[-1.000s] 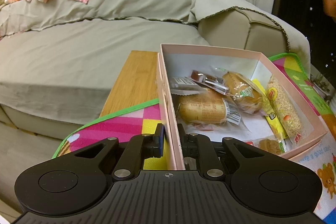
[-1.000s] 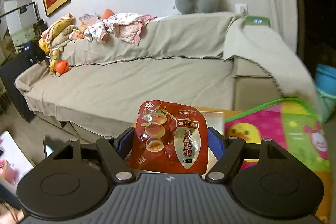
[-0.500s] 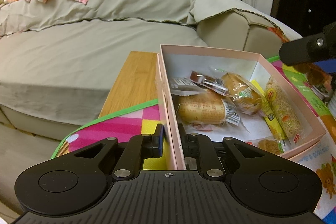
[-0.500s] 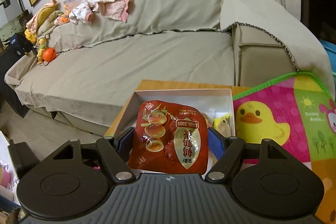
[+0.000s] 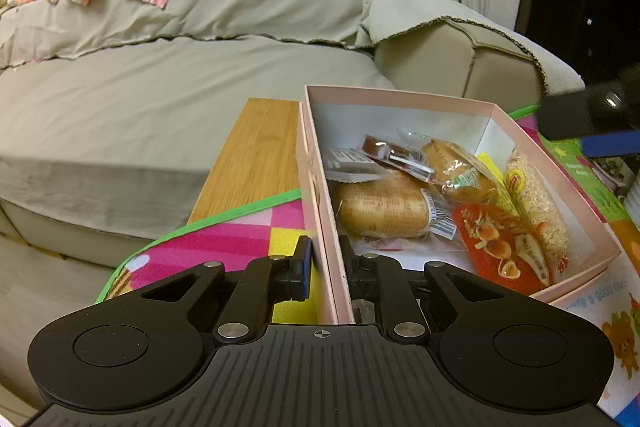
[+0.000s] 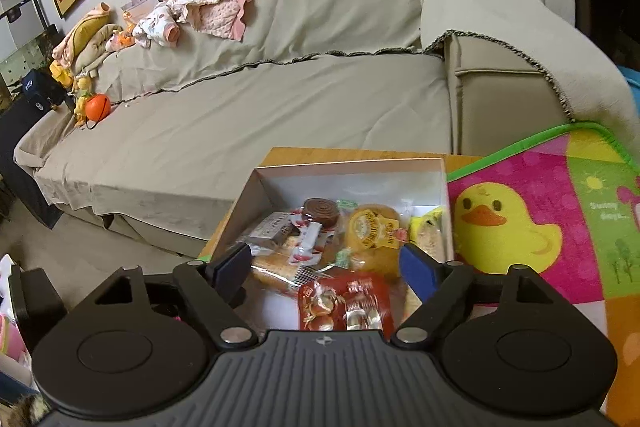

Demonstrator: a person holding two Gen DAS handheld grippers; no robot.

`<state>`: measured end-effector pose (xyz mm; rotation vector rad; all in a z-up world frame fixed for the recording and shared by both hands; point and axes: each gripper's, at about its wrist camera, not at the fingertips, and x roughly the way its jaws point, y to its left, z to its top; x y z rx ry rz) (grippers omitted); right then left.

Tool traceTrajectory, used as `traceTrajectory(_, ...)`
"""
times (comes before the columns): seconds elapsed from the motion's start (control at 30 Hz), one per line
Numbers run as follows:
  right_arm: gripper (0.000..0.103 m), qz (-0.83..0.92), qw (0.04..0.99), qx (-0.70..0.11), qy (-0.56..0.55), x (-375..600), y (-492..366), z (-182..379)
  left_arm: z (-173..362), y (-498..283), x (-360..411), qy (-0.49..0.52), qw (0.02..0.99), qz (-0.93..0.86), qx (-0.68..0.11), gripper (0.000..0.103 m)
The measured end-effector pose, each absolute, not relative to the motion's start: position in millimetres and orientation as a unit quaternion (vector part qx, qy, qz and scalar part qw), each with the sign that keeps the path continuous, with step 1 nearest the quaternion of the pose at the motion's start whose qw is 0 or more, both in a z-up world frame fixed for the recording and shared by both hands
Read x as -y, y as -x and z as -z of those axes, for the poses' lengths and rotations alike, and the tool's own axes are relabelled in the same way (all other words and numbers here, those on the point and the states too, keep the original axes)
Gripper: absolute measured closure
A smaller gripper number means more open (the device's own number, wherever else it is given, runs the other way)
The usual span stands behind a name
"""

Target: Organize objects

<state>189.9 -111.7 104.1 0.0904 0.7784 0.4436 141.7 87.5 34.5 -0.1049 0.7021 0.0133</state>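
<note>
A pink cardboard box holds several wrapped snacks. My left gripper is shut on the box's near left wall. A red quail-egg packet lies inside the box on the other snacks; it also shows in the right wrist view. My right gripper is open and empty just above that packet, over the box. In the left wrist view the right gripper shows at the right edge.
The box stands on a wooden table partly covered by a colourful play mat. A beige covered sofa lies just behind, with clothes on its back.
My right gripper moved over the box, opened and let go of the red packet, which now lies inside the box. My left gripper has kept its hold on the box wall.
</note>
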Motion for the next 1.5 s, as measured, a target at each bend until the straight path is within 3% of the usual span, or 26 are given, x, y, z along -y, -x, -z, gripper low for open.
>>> traceTrajectory(0.27,0.013,-0.201,0.924,-0.324,0.038,156,-138,-92,-35,-145,-83,0.043,0.937,-0.013,-0.346,0.089)
traceTrajectory(0.4,0.011,-0.189,0.918,-0.343,0.069,174,-114,-64,-34,-152,-69,0.036,0.936,-0.012,-0.349,0.089)
traceTrajectory(0.67,0.011,-0.139,0.918,-0.371,0.023,198,-103,-35,-29,-168,-56,0.028,0.938,-0.003,-0.347,0.09)
traceTrajectory(0.73,0.011,-0.13,0.92,-0.369,0.014,203,-98,-35,-28,-166,-59,0.03,0.939,-0.006,-0.342,0.082)
traceTrajectory(0.87,0.005,-0.117,0.925,-0.362,0.003,213,-85,-35,-36,-150,-63,-0.001,0.948,-0.036,-0.315,0.043)
traceTrajectory(0.93,0.001,-0.108,0.928,-0.356,0.0,217,-79,-34,-43,-139,-64,-0.017,0.954,-0.038,-0.298,0.036)
traceTrajectory(1.13,0.0,-0.099,0.928,-0.358,-0.015,218,-51,-24,-62,-55,-48,-0.033,0.973,-0.033,-0.225,0.04)
traceTrajectory(1.5,0.0,-0.09,0.928,-0.352,0.084,167,-17,3,-26,13,-2,-0.034,0.959,-0.015,-0.281,0.04)
